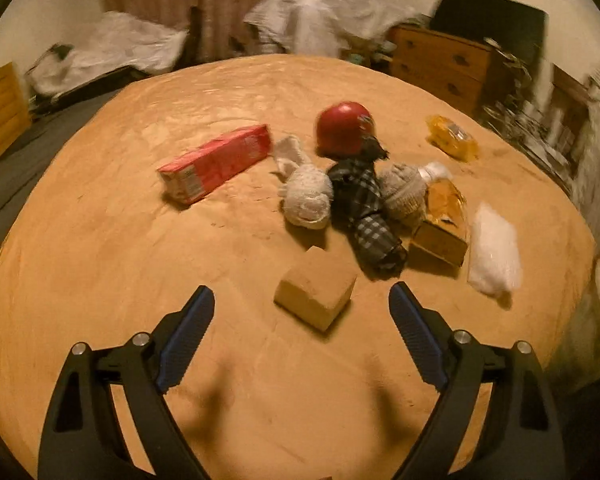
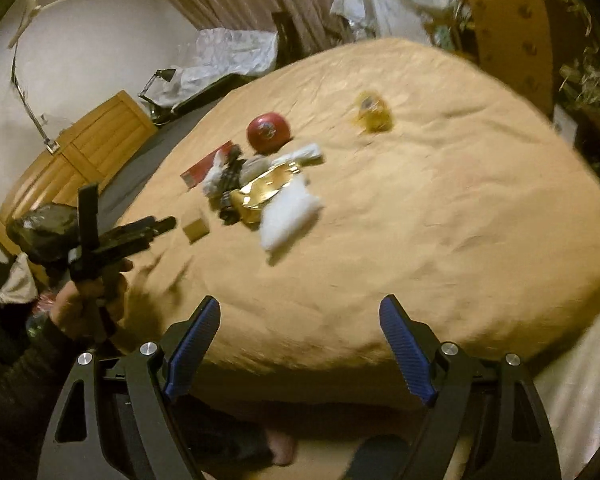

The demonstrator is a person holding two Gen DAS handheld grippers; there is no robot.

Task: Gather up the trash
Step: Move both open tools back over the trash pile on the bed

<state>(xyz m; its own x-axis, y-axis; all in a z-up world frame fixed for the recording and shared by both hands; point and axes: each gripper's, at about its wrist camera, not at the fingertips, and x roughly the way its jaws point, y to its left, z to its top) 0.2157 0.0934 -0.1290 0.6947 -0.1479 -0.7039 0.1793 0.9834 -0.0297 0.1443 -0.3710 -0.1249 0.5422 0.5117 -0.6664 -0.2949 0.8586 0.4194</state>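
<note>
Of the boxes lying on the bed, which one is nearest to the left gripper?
The small plain brown cardboard box, just ahead of the open left gripper. The long red carton and the gold-wrapped box lie farther away.

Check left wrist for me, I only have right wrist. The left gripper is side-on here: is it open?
Observer: Yes, the left gripper is wide open and holds nothing.
Operator: Where's the small cardboard box relative to it?
Observer: The small cardboard box sits just ahead of the fingertips, in line with the gap, untouched.
Operator: The dark thing in the pile is a blur for me. What is it?
Observer: A dark plaid cloth, rolled up, with a pale rolled sock beside it.
</note>
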